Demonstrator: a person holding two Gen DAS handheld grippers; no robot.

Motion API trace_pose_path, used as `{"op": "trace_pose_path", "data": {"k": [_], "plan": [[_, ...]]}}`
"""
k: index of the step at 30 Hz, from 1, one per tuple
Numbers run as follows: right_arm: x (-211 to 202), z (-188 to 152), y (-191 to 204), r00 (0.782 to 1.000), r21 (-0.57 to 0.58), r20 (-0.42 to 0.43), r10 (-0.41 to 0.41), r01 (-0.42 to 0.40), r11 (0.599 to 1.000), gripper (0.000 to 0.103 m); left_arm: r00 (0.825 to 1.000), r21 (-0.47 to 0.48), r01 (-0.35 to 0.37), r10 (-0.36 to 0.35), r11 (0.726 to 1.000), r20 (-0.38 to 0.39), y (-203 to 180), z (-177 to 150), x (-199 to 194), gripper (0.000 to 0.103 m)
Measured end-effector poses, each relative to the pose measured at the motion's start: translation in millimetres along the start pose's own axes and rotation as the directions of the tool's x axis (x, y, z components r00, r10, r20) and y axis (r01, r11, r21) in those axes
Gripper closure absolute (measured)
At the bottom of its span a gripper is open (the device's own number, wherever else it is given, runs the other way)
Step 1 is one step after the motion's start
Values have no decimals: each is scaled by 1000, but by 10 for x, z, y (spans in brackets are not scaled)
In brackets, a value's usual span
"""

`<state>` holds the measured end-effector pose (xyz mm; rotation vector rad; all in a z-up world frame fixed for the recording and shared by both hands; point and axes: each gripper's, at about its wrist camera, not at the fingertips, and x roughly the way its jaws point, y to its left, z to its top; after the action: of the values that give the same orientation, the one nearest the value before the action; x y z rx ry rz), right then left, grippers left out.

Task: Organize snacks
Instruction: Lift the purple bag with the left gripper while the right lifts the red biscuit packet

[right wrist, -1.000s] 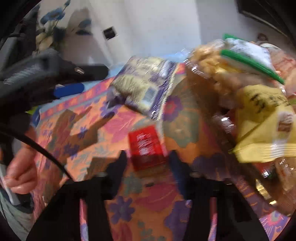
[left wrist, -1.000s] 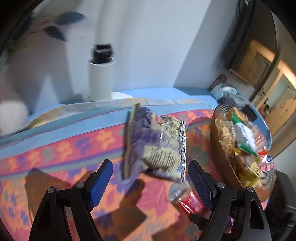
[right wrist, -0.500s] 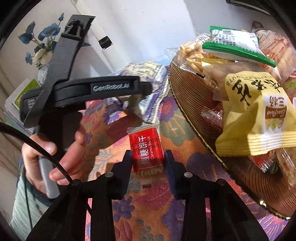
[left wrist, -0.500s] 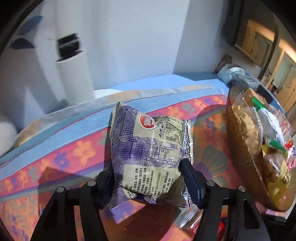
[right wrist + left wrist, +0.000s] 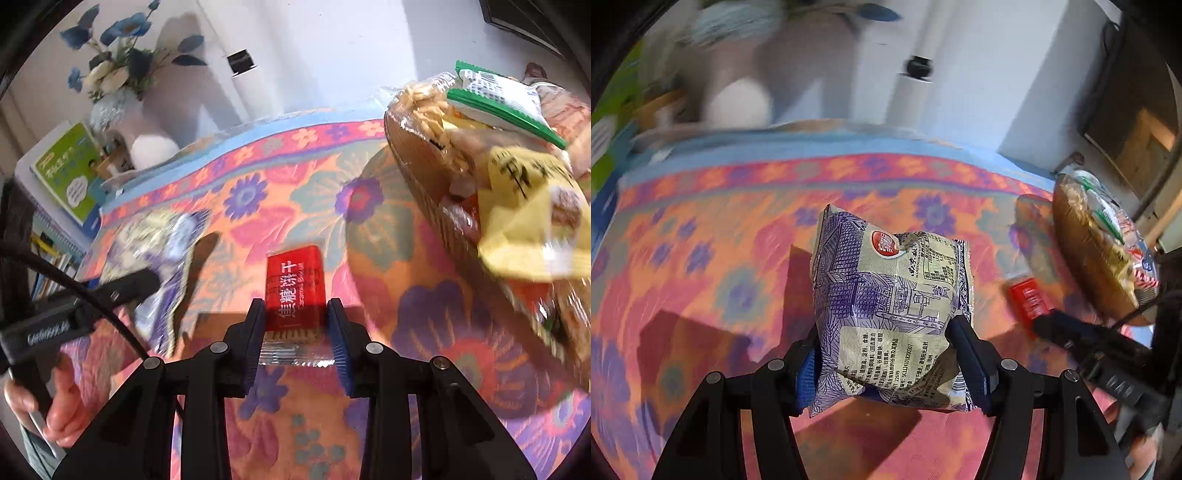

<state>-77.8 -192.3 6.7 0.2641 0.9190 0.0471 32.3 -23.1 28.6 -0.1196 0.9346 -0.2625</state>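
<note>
My left gripper (image 5: 886, 365) is shut on a purple-and-cream snack bag (image 5: 890, 306) and holds it above the flowered tablecloth. The bag also shows blurred at the left of the right wrist view (image 5: 162, 254). My right gripper (image 5: 297, 332) is shut on a small red caramel biscuit packet (image 5: 295, 284), which also shows in the left wrist view (image 5: 1028, 299). A brown woven basket (image 5: 417, 162) full of snack packs stands at the right, and it appears in the left wrist view (image 5: 1082, 254) too.
The orange, pink and purple tablecloth (image 5: 303, 195) has a blue border at the back. A vase of blue flowers (image 5: 118, 99), a green book (image 5: 66, 173) and a white cylinder (image 5: 916, 96) stand behind near the wall.
My left gripper closed on the purple bag and lifted it away to the left. My right gripper closed on the red packet and holds it off the cloth.
</note>
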Motion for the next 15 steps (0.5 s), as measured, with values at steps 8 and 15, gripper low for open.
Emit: {"op": "trace_pose_path", "data": {"k": [8, 15], "plan": [[-298, -310, 47, 999, 9, 32, 26, -26, 1000, 60, 994, -64, -35, 42, 997, 105, 183, -404, -218, 39], [-143, -117, 89, 999, 0, 27, -20, 20, 1000, 42, 992, -47, -40, 46, 998, 121, 201, -406, -251, 38]]}}
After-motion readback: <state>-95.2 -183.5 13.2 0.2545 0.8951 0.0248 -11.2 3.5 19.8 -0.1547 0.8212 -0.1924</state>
